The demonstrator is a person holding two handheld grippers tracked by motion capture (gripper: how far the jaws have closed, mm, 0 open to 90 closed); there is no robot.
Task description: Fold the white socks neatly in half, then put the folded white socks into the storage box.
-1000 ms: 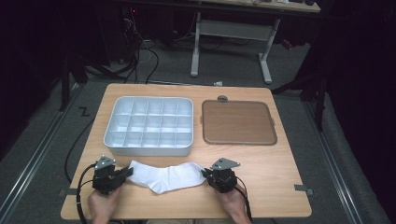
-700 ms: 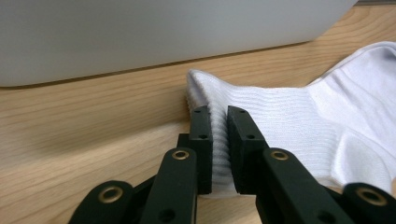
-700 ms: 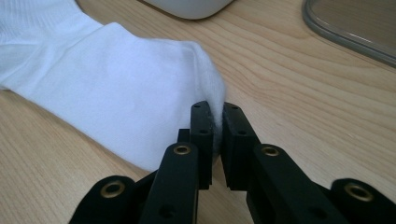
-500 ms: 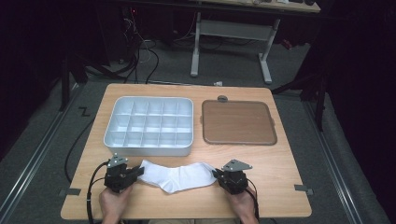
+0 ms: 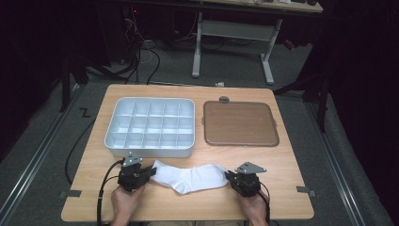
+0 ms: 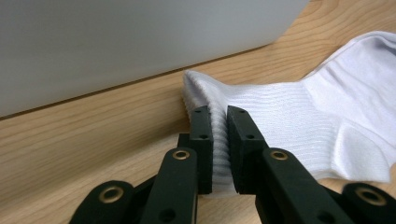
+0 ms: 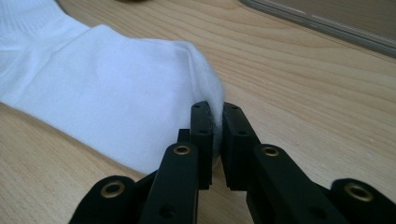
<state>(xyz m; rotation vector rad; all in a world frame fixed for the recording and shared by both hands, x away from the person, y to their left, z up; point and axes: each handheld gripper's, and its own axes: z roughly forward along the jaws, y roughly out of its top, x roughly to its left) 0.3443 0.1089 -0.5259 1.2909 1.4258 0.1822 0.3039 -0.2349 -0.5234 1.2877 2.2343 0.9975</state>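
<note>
White sock (image 5: 190, 177): lies stretched flat near the front edge of the tabletop (image 5: 282, 160), just in front of the grey tray. Left gripper (image 5: 146, 173): jaws pinched together on the sock's ribbed cuff end, seen close in the left gripper view (image 6: 219, 140). Right gripper (image 5: 231, 178): jaws clamped on the sock's toe end. Grey divided tray (image 5: 149, 126): rear left. Brown flat tray (image 5: 239, 123): rear right, beside the grey one.
</note>
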